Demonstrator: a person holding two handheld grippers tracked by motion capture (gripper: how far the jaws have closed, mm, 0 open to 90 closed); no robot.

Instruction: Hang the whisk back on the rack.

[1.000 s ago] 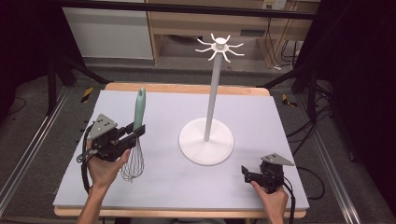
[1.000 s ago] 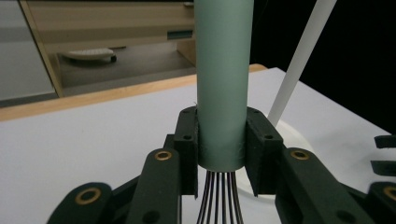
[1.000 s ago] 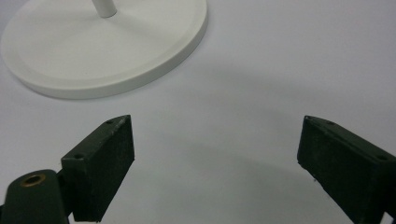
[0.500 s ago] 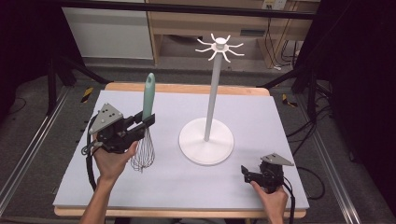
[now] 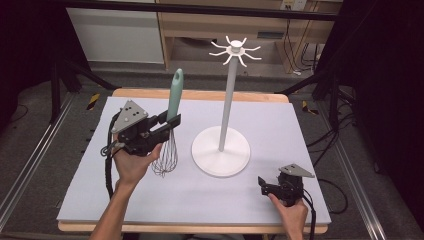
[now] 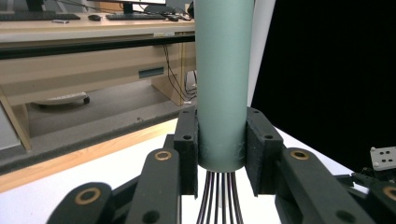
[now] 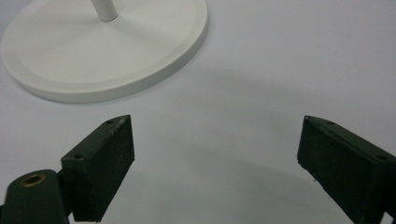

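Note:
A whisk [image 5: 172, 115] with a pale green handle [image 6: 223, 84] and wire loops stands upright above the left half of the table, its wires hanging down. My left gripper [image 5: 167, 124] is shut on the lower end of that handle; both pads press its sides in the left gripper view. A white stand [image 5: 221, 150] with a round base [image 7: 107, 56], a thin pole and a ring of hooks [image 5: 235, 50] on top sits at mid-table, to the right of the whisk. My right gripper [image 5: 264, 186] rests low at the front right, open, its jaws wide apart over bare tabletop.
The table has a pale lavender mat [image 5: 300, 130] with a wooden rim at the back. Shelving and cables stand behind the table, and dark metal frame legs stand at both sides. In the left gripper view the other gripper [image 6: 380, 177] shows at the right edge.
My left gripper has lifted the whisk higher and carried it to the right, toward the stand. The right gripper has stayed in place.

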